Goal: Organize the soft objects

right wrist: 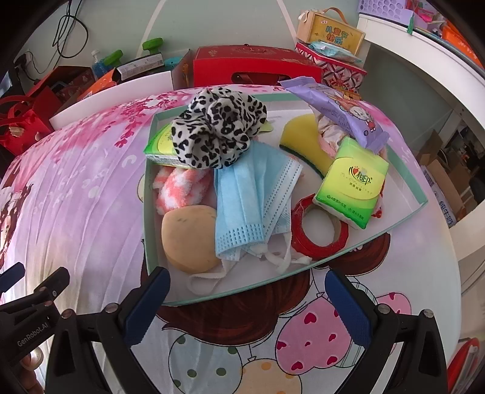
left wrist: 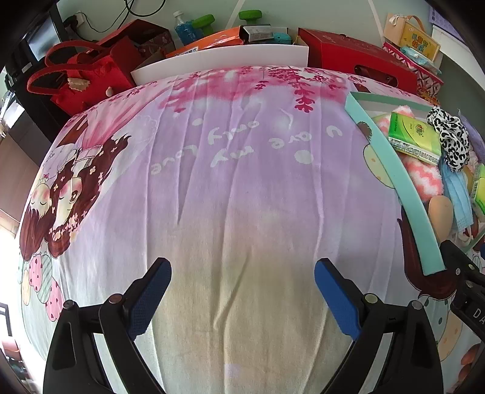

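Observation:
A shallow mint-green box (right wrist: 147, 194) lies on a pink and purple cartoon bedsheet (right wrist: 75, 194). It holds a leopard-print cloth (right wrist: 218, 130), blue face masks (right wrist: 251, 197), a pink-and-white fuzzy sock (right wrist: 182, 188), a beige sponge (right wrist: 188, 236), a yellow sponge (right wrist: 303, 139), green tissue packs (right wrist: 351, 181), a purple wipes pack (right wrist: 336, 112) and a red tape roll (right wrist: 318, 224). My right gripper (right wrist: 247, 298) is open at the box's near edge, holding nothing. My left gripper (left wrist: 242, 288) is open over bare sheet (left wrist: 236, 181), with the box (left wrist: 394, 169) to its right.
Red gift boxes (right wrist: 254, 66), a red bag (left wrist: 81, 78), an orange carton (left wrist: 209, 42), a blue bottle (left wrist: 183, 28) and green dumbbells (left wrist: 250, 14) crowd the far side behind a white board (left wrist: 221, 60). A white shelf (right wrist: 424, 54) rises at the right.

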